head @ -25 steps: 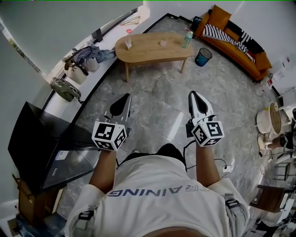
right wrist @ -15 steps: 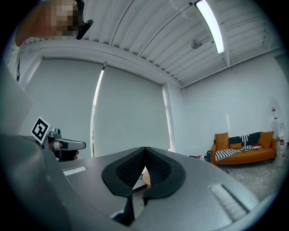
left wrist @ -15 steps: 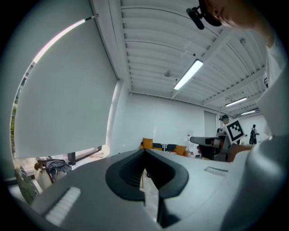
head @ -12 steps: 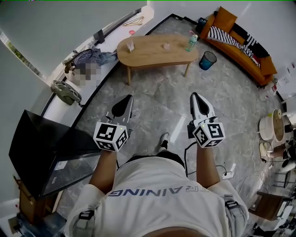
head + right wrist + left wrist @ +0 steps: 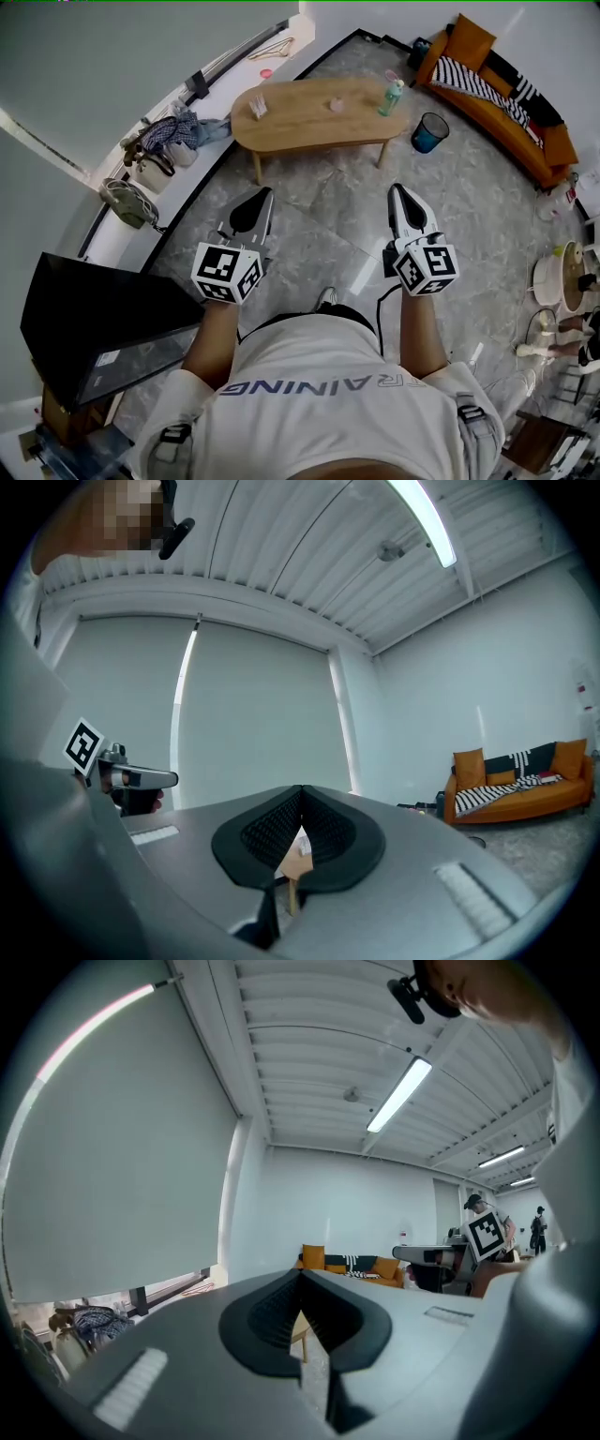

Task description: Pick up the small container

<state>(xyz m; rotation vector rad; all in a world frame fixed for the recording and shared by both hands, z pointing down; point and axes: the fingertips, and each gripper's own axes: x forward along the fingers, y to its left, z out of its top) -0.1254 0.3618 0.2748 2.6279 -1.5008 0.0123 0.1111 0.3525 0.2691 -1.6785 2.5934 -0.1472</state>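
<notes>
Left gripper (image 5: pixel 258 199) was held level, jaws together, empty. The small container (image 5: pixel 336 104) sat near the middle of the wooden table (image 5: pixel 291 117), well apart from both tools. Right gripper (image 5: pixel 400 194) was likewise closed on nothing. Recommendation: close the distance first, then part 1 gripper's jaws before reaching.

The head view looks steeply down from overhead onto the floor (image 5: pixel 319 216) with the desk (image 5: pixel 309 108) well ahead, while both gripper views ride low, face level toward that desk, and share the orange sofa (image 5: pixel 352 1267).
</notes>
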